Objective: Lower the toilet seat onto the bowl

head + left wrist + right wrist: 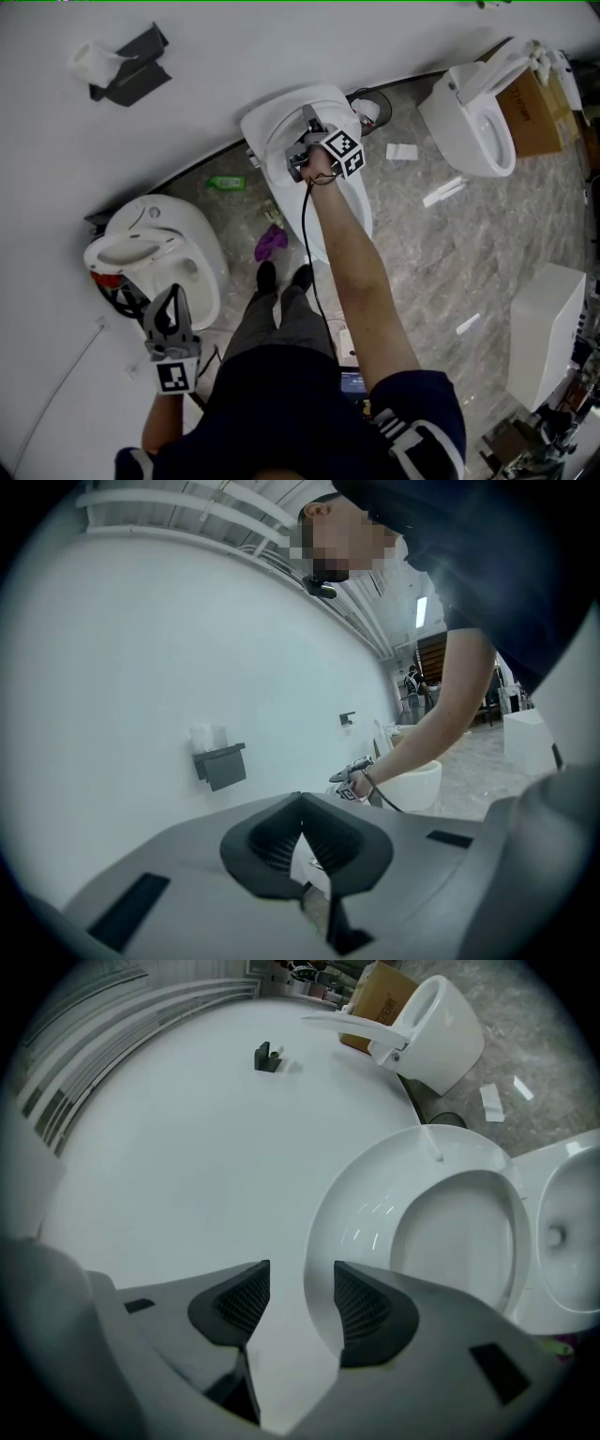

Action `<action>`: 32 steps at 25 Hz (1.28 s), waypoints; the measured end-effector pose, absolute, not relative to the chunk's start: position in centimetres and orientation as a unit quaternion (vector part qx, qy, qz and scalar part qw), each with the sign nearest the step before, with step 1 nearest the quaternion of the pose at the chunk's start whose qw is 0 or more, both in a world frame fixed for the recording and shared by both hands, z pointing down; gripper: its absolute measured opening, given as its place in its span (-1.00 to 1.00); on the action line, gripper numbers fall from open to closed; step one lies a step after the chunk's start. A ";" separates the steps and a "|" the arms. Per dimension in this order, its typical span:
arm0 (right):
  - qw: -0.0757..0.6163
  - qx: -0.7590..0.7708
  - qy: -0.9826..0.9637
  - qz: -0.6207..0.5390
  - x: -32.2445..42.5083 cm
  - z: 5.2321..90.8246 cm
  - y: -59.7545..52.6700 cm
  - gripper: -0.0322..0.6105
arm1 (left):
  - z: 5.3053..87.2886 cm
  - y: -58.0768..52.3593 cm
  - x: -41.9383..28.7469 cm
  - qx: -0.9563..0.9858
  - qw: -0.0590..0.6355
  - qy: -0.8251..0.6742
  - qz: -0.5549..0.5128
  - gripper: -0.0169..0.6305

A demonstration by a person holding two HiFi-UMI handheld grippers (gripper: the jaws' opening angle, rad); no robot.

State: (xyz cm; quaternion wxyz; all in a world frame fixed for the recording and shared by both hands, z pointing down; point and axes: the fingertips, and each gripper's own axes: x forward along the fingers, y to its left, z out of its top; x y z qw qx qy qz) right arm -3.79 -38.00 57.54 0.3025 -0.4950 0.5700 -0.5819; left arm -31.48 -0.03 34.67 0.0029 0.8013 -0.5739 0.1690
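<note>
Showroom-ish space w/ a plain white wall (216, 56) and grey marbled floor (441, 272). Three white toilets stand along the wall. The middle toilet (281, 202) is the one I'm working on, w/ a left toilet (202, 253) and a right toilet (469, 131) on either side. The right one has its lid up too.

The toilet seat (375, 1213) on the middle one isn't down. It's raised, tipped back toward the wall, and the open bowl (562, 1232) shows beside it in the right gripper view.

There's a white box (548, 328) on the floor far right, and a cardboard box (530, 108) behind the right toilet.

My right gripper (302, 1274) is up at the seat's outer edge w/ my arm stretched over the bowl. Its jaws are apart and the seat's rim sits btwn them, close to the right-hand pad (361, 1307). There's bare wall btwn the rim and the other pad, so no squeeze on it afaict.

My left gripper (302, 799) is low by the left toilet, tips pinched together w/ nothing in them.

Smaller stuff: a dark paper holder (131, 70) w/ a roll on the wall, and a purple rag (272, 242) on the floor next to the middle toilet.
</note>
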 end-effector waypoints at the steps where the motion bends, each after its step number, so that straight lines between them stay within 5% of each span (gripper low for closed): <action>1: 0.300 -0.498 0.569 -0.582 -3.8 57.6 -38.0 -0.19 | 34.6 0.0 -31.5 0.801 0.002 -0.575 0.167 -0.87; 14: 0.299 -0.519 0.545 -0.586 -3.7 58.8 -38.6 -0.28 | 34.8 -0.2 -32.6 0.796 0.006 -0.582 0.164 -0.87; 19: 0.262 -0.545 0.534 -0.591 -3.6 59.5 -38.7 -0.45 | 35.3 -0.3 -32.7 0.796 0.011 -0.582 0.167 -0.87; 32: 0.208 -0.594 0.491 -0.602 -3.8 59.6 -38.9 -0.45 | 34.9 -0.2 -34.0 0.790 0.019 -0.594 0.154 -0.87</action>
